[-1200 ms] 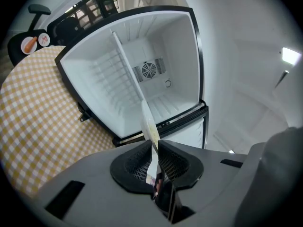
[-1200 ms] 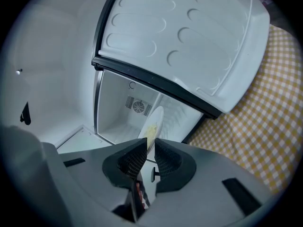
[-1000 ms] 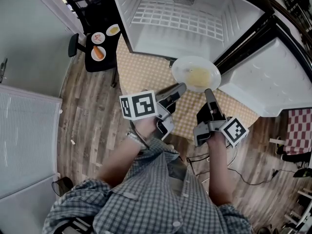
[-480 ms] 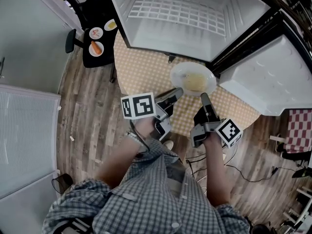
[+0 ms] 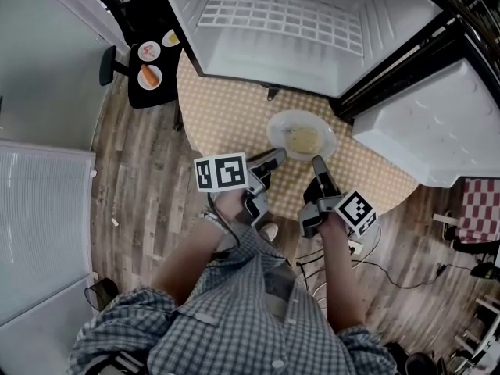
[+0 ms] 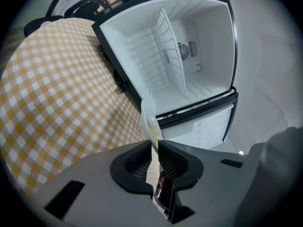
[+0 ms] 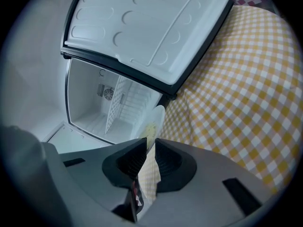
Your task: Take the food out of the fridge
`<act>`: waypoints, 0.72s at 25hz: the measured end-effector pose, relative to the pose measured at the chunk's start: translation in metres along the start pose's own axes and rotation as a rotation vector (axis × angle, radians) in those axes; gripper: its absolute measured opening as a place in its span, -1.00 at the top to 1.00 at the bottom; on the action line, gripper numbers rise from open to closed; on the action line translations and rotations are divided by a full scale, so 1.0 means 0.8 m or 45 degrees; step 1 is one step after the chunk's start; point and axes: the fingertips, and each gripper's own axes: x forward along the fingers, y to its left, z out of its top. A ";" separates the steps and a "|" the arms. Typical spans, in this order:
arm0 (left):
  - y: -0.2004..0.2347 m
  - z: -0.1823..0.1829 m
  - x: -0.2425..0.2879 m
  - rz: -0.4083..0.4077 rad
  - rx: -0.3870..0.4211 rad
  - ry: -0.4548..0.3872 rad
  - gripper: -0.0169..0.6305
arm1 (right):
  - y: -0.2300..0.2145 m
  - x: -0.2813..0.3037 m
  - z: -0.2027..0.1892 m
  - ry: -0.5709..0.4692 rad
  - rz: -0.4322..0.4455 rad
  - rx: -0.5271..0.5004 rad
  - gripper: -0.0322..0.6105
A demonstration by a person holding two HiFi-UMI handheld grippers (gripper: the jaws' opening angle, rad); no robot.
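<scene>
Head view: plate (image 5: 301,135), white, w/ pale yellow food (image 5: 303,137) in its middle. It sits over the round worktop (image 5: 226,108) (yellow-white check cloth), out of the fridge (image 5: 391,22) and on the near side of its opening. Can't tell if the plate base touches the cloth.

Left hand-held gripper (image 5: 275,156): on near-left rim of plate. Its own view shows the pads closed on the thin rim, plate edge-on between them, so it is pinching the plate.

Right hand-held gripper (image 5: 316,162): on near-right rim, just beside the left one. Own view same: pads clamped on the rim, food visible just past the pads. Both point away from the person and slightly down.

Fridge: door (image 5: 426,119) swung wide to the right. Inside is white, w/ wire shelf (image 5: 273,14) bare and fan grille (image 6: 184,49) on the back wall.

Far left: black side stand (image 5: 156,96) beside the worktop, carrying 3 small plates (image 5: 148,51). The nearest has an orange piece on it; the others are too small to tell.

Left: white cabinet (image 5: 39,217). Wood floor (image 5: 133,178) all round, cable (image 5: 391,276) lying near right. Person in check shirt, forearms bare.
</scene>
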 end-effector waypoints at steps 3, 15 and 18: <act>0.017 -0.005 0.005 0.025 -0.025 0.024 0.80 | -0.016 0.005 -0.006 0.014 -0.038 -0.006 0.76; 0.074 -0.026 0.019 0.151 -0.098 0.105 0.79 | -0.068 0.019 -0.031 0.080 -0.203 0.055 0.76; 0.083 -0.029 0.018 0.177 -0.089 0.122 0.79 | -0.074 0.021 -0.037 0.106 -0.233 0.045 0.76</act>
